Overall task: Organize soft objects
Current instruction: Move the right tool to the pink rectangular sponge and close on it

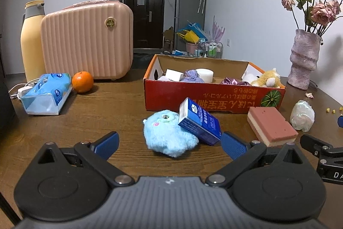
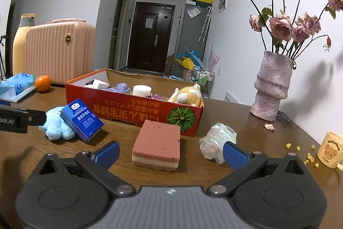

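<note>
both grippers gape, holding nothing. the blue plush [image 1: 168, 135] lies between the left gripper [image 1: 170, 146] fingers, a tissue box [image 1: 199, 121] leaning on it; the sponge [image 2: 157, 145] between the right gripper [image 2: 170, 152] fingers. both probably light and squashy: pinch mid-body.

The blue plush toy [image 1: 166, 134] is partly covered by the tissue pack [image 1: 200, 121] leaning on it. At lower right of the right wrist view, the yellow mug [image 2: 331, 150] is cut off by the frame edge. Things in the red box [image 2: 137, 104] are half hidden behind its front wall. The clutter by the far fridge [image 1: 188, 14] is too small to tell.
</note>
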`<state>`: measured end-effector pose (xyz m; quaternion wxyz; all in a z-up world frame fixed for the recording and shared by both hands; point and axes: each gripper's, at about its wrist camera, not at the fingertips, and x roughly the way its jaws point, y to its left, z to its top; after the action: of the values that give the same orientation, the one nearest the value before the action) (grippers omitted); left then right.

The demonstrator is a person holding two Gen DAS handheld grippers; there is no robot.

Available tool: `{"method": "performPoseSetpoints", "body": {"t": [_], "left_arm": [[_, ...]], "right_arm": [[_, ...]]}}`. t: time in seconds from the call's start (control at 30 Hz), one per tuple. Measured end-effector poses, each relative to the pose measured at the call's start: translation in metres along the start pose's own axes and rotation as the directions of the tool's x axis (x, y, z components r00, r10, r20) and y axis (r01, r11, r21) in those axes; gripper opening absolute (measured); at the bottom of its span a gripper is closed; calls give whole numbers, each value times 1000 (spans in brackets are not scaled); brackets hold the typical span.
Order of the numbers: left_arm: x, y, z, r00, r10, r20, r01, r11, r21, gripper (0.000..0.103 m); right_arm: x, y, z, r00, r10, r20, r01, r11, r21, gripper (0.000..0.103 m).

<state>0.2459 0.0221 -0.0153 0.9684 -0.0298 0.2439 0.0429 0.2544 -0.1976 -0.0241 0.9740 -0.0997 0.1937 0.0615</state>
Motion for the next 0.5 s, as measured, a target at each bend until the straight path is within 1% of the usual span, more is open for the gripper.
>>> {"method": "performPoseSetpoints", "body": {"t": [0.27,0.37,0.5], "left_arm": [[5,4,1,1000,-10,-21,10,1000,-11,103],[9,8,2,999,-22,-37,21,999,-25,103],[11,14,2,999,-15,-35,15,1000,-13,103]], "right_arm": [[5,-3,-3,1000,-1,-25,1,1000,15,103],[10,-3,-4,999,6,-44,-5,1000,17,103],[19,0,-7,997,21,-75,-20,1000,17,103]]}}
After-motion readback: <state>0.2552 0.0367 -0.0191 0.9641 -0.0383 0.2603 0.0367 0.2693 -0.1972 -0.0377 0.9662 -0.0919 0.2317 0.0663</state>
